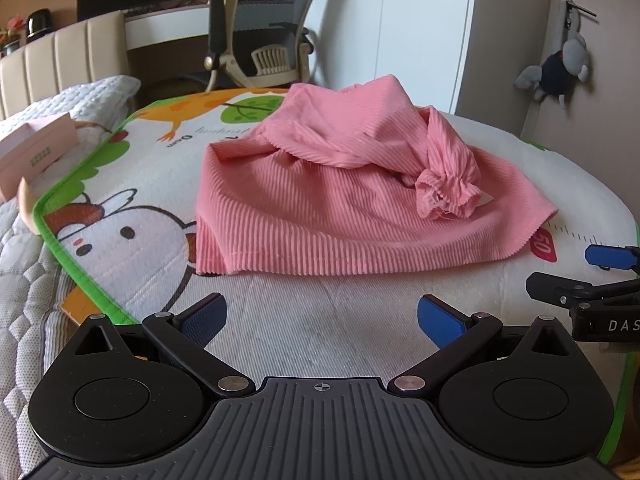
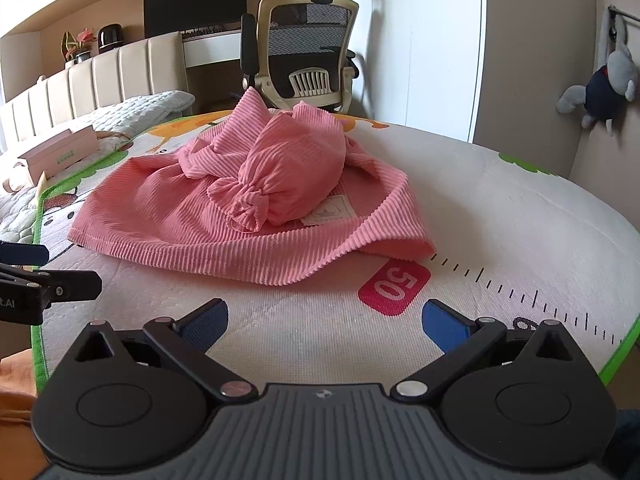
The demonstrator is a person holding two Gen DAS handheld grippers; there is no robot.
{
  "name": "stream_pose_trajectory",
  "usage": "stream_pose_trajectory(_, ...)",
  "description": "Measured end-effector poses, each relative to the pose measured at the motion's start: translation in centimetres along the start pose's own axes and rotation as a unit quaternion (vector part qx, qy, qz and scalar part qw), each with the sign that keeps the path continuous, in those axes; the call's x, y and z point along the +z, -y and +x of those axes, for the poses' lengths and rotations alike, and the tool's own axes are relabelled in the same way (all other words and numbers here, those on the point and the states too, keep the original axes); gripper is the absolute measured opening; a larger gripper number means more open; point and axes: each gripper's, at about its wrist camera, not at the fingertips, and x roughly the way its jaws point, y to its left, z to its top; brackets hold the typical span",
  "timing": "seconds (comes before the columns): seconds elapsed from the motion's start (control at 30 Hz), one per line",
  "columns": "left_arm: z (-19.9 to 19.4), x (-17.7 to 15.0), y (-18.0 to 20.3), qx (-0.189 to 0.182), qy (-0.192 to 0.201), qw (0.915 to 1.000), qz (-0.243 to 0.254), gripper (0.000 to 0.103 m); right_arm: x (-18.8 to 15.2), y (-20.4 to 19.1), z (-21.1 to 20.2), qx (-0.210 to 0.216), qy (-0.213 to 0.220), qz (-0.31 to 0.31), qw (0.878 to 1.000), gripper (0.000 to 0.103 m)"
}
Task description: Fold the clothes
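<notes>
A pink ribbed garment (image 1: 320, 200) (image 2: 248, 208) lies crumpled on a printed play mat (image 1: 132, 216) (image 2: 500, 208), a gathered sleeve cuff (image 1: 444, 196) (image 2: 244, 204) flopped over its middle. A white label (image 2: 330, 212) shows near its hem. My left gripper (image 1: 322, 314) hovers open just short of the near hem, nothing between its blue pads. My right gripper (image 2: 326, 320) is likewise open in front of the hem's right corner, over the red "50" mark (image 2: 394, 286). Each gripper shows at the edge of the other's view.
The mat with its green border (image 1: 60, 248) covers a quilted bed. A pink box (image 1: 36, 152) (image 2: 60, 152) lies at the left. Behind stand an office chair (image 1: 260, 36) (image 2: 308, 52), a desk and a padded headboard (image 2: 100, 80). A plush toy (image 1: 560, 68) (image 2: 604, 88) hangs on the right wall.
</notes>
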Motion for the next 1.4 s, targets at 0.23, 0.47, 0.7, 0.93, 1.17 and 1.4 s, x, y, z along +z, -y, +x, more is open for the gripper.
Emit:
stream_pose_trajectory(0.23, 0.19, 0.04, -0.07, 0.000, -0.005, 1.0000, -0.002, 0.103, -0.04, 0.03, 0.11, -0.001, -0.003, 0.001, 1.000, 0.103)
stream_pose_trajectory(0.47, 0.23, -0.04, -0.12, 0.000, -0.008, 1.0000, -0.003, 0.103, -0.07, 0.07, 0.14, -0.002, -0.005, 0.001, 1.000, 0.103)
stream_pose_trajectory(0.7, 0.32, -0.05, -0.12, 0.000, -0.011, 0.9999, -0.003, 0.103, -0.10, 0.05, 0.14, -0.002, -0.007, 0.001, 1.000, 0.103)
stream_pose_trajectory(0.93, 0.39, -0.07, -0.11, 0.000, -0.013, 0.9999, -0.003, 0.103, -0.17, 0.02, 0.26, -0.001, -0.009, 0.000, 1.000, 0.103)
stream_pose_trajectory(1.17, 0.40, -0.11, -0.10, 0.000, -0.013, 0.9999, -0.002, 0.103, -0.16, 0.03, 0.26, -0.001, -0.009, 0.000, 1.000, 0.103)
stream_pose_trajectory(1.4, 0.41, -0.08, -0.13, 0.000, -0.014, 0.9999, -0.001, 0.103, -0.15, 0.00, 0.26, 0.000, -0.009, 0.000, 1.000, 0.103)
